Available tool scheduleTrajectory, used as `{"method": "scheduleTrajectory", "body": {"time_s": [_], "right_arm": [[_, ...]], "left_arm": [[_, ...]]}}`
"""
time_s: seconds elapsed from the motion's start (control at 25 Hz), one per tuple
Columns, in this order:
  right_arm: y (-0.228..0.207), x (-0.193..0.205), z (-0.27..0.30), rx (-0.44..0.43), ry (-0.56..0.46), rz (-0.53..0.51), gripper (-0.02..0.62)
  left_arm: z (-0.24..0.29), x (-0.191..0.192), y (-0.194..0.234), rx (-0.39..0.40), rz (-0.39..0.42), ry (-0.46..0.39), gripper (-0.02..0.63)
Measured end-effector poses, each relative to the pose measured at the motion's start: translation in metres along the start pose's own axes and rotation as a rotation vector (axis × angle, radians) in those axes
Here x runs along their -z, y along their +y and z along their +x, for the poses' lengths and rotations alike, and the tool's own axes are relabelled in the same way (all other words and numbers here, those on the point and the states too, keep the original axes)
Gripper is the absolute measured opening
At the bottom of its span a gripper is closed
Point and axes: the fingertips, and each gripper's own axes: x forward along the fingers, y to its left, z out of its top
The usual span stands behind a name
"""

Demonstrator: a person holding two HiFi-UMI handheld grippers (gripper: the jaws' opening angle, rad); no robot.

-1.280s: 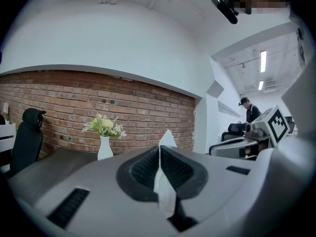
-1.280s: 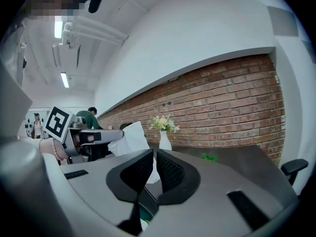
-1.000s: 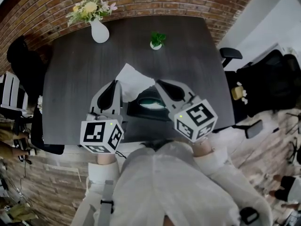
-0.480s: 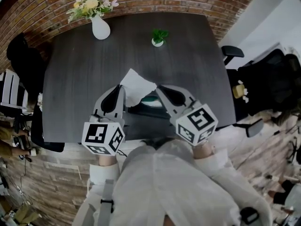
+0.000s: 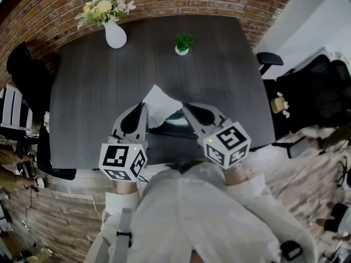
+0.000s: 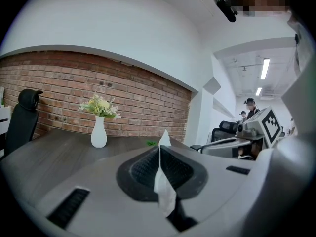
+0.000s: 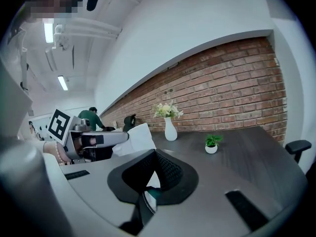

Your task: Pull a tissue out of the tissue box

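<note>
A white tissue (image 5: 160,104) hangs in the air over the dark table (image 5: 88,92). My left gripper (image 5: 143,107) is shut on its left edge. In the left gripper view the sheet (image 6: 163,181) is pinched between the closed pads and its tip sticks up past them. My right gripper (image 5: 185,107) is shut too, with its tip at the tissue's right corner; I see no tissue between its pads (image 7: 165,169). The dark tissue box (image 5: 176,120) with a teal opening lies on the table just below and between the grippers, partly hidden by them.
A white vase of flowers (image 5: 115,34) and a small potted plant (image 5: 184,44) stand at the table's far side. Office chairs (image 5: 269,63) stand to the right and a black chair (image 5: 22,64) to the left. A person (image 7: 92,116) stands in the background.
Both grippers have sunk a little toward the table, taking the tissue down with them. The tissue now covers more of the box. Both stay shut.
</note>
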Motion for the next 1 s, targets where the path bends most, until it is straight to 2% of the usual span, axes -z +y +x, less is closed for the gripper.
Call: {"method": "scheduleTrajectory", "body": {"time_s": [0.48, 1.0], "right_arm": [[0.0, 0.007, 0.001, 0.007, 0.028, 0.007, 0.003], [-0.005, 0.01, 0.0, 0.036, 0.038, 0.0, 0.003]], "left_arm": [[0.005, 0.006, -0.008, 0.052, -0.004, 0.027, 0.011], [0.006, 0.017, -0.008, 0.062, -0.03, 0.052, 0.011]]}}
